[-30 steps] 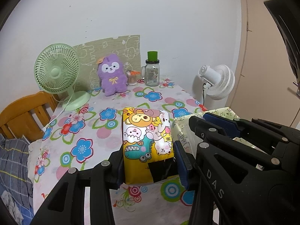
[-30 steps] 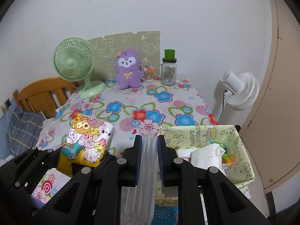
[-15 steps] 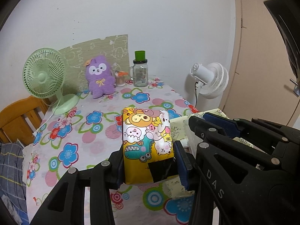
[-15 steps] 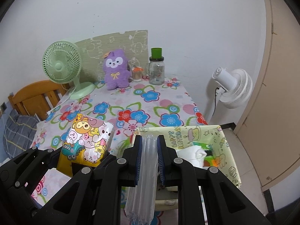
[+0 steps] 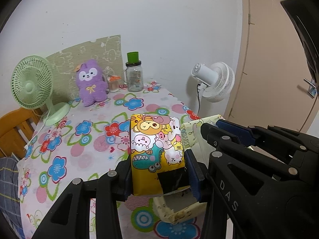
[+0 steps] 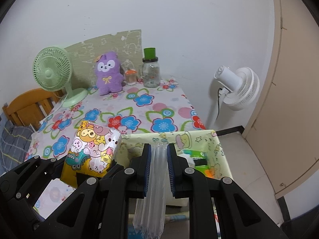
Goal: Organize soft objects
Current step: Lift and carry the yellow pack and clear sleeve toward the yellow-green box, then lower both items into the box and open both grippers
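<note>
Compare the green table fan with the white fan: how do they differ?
The green table fan stands on the floral tablecloth; the white fan stands on the floor beside it. The green fan's grille faces the cameras; the white fan shows its rear motor housing. Both are corded and round-caged.

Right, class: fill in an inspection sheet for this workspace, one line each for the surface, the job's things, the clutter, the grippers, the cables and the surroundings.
Surface: table under a flowered cloth.
Job's things: cartoon-print pack held above the table edge beside the yellow fabric bin; bin holds white and green items; clear plastic bundle hangs over the bin's near side; purple plush toy sits at the back.
Clutter: green desk fan, glass jar with green lid, small orange-topped jar.
Grippers: left gripper shut on the pack; right gripper shut on the bundle.
Cables: desk fan's white cord trails on the cloth; black cord at the white floor fan.
Surroundings: white wall, beige door, wooden chair.
</note>
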